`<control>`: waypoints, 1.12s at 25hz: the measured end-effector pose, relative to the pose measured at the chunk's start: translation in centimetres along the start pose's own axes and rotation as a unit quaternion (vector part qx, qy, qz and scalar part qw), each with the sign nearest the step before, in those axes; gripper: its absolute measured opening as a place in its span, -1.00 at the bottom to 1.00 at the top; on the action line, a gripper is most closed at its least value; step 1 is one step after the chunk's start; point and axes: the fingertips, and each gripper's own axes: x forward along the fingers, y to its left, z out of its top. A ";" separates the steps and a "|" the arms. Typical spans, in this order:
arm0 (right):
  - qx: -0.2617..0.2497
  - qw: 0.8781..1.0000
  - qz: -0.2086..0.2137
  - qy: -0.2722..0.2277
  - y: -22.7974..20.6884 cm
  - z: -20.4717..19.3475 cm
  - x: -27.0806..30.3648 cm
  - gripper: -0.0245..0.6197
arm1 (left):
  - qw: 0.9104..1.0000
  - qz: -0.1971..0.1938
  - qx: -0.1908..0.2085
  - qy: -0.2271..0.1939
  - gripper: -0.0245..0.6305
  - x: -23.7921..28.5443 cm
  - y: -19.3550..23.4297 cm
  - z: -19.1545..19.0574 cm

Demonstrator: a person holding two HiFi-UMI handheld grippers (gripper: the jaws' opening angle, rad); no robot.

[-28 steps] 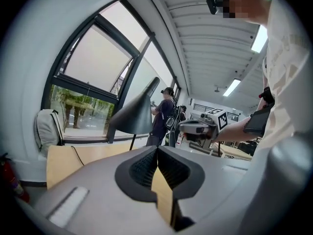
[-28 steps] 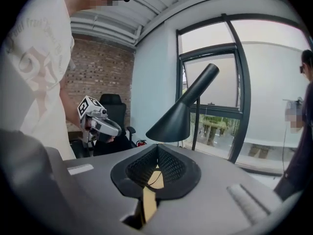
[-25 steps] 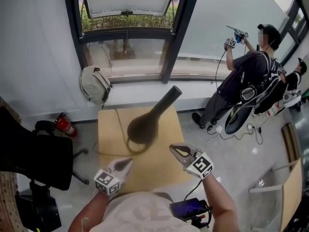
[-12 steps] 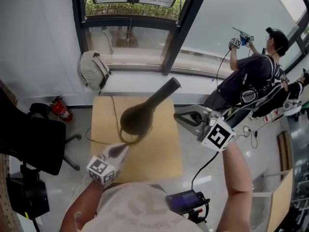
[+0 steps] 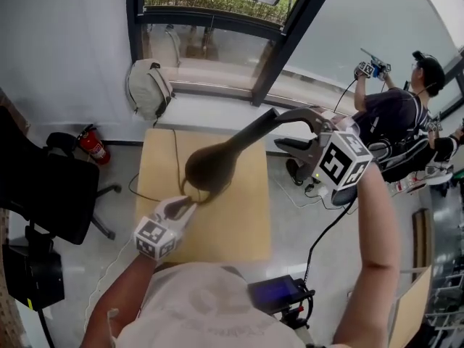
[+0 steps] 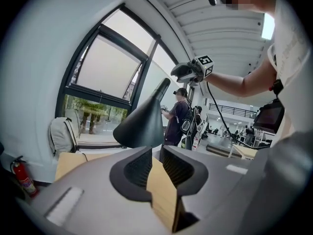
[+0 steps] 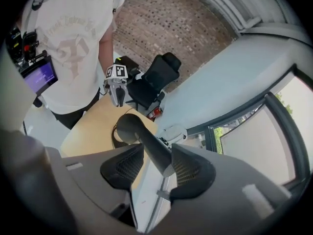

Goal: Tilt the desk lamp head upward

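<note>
Nearest the person, the left gripper (image 5: 185,205) hangs over the table (image 5: 239,223) close to its near edge. Its jaws are opening, only a narrow gap so far, with nothing between them but the bare tabletop (image 6: 155,155). Just beyond it, above the middle of the table, the lamp head (image 5: 217,167) has its wide mouth facing down toward the wood and its narrow end rising toward the far right corner. Out past that corner, the right gripper (image 5: 279,129) has that narrow end between its jaws (image 7: 154,168), which are opening wide and not clamped on it. The tilt itself looks not yet made. What remains is to close on the narrow end and swing the mouth upward.
</note>
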 end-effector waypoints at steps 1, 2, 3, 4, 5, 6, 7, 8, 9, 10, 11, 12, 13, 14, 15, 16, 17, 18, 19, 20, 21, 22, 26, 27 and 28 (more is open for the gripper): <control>-0.013 1.000 0.003 0.012 -0.4 -0.1 0.3 -0.31 | 1.000 0.004 -0.005 -0.001 -0.72 0.1 0.3 0.0; -0.026 0.999 0.007 0.023 -0.7 -0.3 0.5 -0.29 | 1.000 0.007 -0.007 -0.001 -0.72 0.1 0.4 0.0; -0.040 0.999 0.011 0.034 -0.9 -0.4 0.8 -0.26 | 1.000 0.009 -0.008 -0.002 -0.72 0.2 0.6 0.1; -0.055 0.997 0.016 0.046 -1.0 -0.5 1.0 -0.23 | 1.000 0.010 -0.008 -0.002 -0.72 0.3 0.6 0.1; -0.072 0.995 0.024 0.060 -1.1 -0.6 1.3 -0.20 | 1.000 0.011 -0.007 -0.002 -0.72 0.3 0.7 0.1; -0.089 0.993 0.032 0.075 -1.0 -0.8 1.5 -0.18 | 1.000 0.012 -0.006 -0.001 -0.71 0.4 0.7 0.1; -0.106 0.989 0.041 0.090 -1.0 -1.0 1.8 -0.16 | 1.000 0.012 -0.006 -0.001 -0.71 0.5 0.8 0.1; -0.121 0.986 0.050 0.103 -1.0 -1.2 2.1 -0.14 | 1.000 0.013 -0.007 0.000 -0.70 0.6 0.9 0.1; -0.133 0.983 0.059 0.114 -1.0 -1.4 2.4 -0.13 | 1.000 0.015 -0.007 0.001 -0.70 0.7 1.1 0.0; -0.141 0.980 0.066 0.121 -0.9 -1.4 2.7 -0.12 | 1.000 0.016 -0.008 0.002 -0.69 0.7 1.3 -0.1; -0.148 0.978 0.073 0.128 -0.9 -1.4 2.9 -0.12 | 1.000 0.018 -0.010 0.004 -0.68 0.8 1.4 -0.2; -0.155 0.975 0.080 0.135 -0.8 -1.5 3.1 -0.11 | 1.000 0.019 -0.011 0.006 -0.66 0.9 1.5 -0.4; -0.162 0.972 0.088 0.143 -0.7 -1.7 3.3 -0.11 | 1.000 0.021 -0.012 0.009 -0.65 1.0 1.5 -0.6; -0.169 0.969 0.096 0.152 -0.6 -1.9 3.5 -0.11 | 1.000 0.022 -0.012 0.012 -0.63 1.1 1.6 -0.8; -0.174 0.966 0.103 0.161 -0.6 -2.3 3.7 -0.11 | 1.000 0.024 -0.012 0.013 -0.61 1.4 1.7 -0.9; -0.178 0.963 0.107 0.169 -0.8 -2.7 3.8 -0.11 | 1.000 0.025 -0.011 0.014 -0.59 1.8 2.0 -0.9; -0.179 0.962 0.109 0.176 -0.9 -3.2 4.0 -0.11 | 0.999 0.026 -0.012 0.014 -0.56 2.2 2.3 -1.0; -0.179 0.961 0.110 0.180 -0.9 -3.4 4.1 -0.11 | 0.999 0.025 -0.016 0.015 -0.54 2.5 2.6 -1.3; -0.178 0.961 0.110 0.181 -0.8 -3.5 4.4 -0.11 | 0.999 0.023 -0.022 0.018 -0.51 2.8 2.8 -1.6; -0.177 0.961 0.110 0.182 -0.7 -3.4 4.6 -0.11 | 0.999 0.020 -0.032 0.021 -0.47 3.0 2.9 -2.1; -0.179 0.961 0.109 0.182 -0.5 -3.4 4.8 -0.11 | 0.999 0.016 -0.044 0.025 -0.42 3.2 3.0 -2.5; -0.183 0.960 0.108 0.184 -0.4 -3.4 4.9 -0.11 | 0.998 0.012 -0.056 0.028 -0.38 3.4 3.0 -2.8; -0.206 0.953 0.102 0.198 -0.4 -3.8 5.3 -0.11 | 0.996 -0.005 -0.090 0.019 -0.27 4.4 2.8 -2.2; -0.211 0.952 0.100 0.200 -0.4 -3.8 5.3 -0.12 | 0.995 -0.009 -0.096 0.015 -0.26 4.6 2.6 -1.9; -0.215 0.950 0.098 0.202 -0.5 -3.9 5.3 -0.12 | 0.994 -0.013 -0.105 0.011 -0.25 4.8 2.5 -1.6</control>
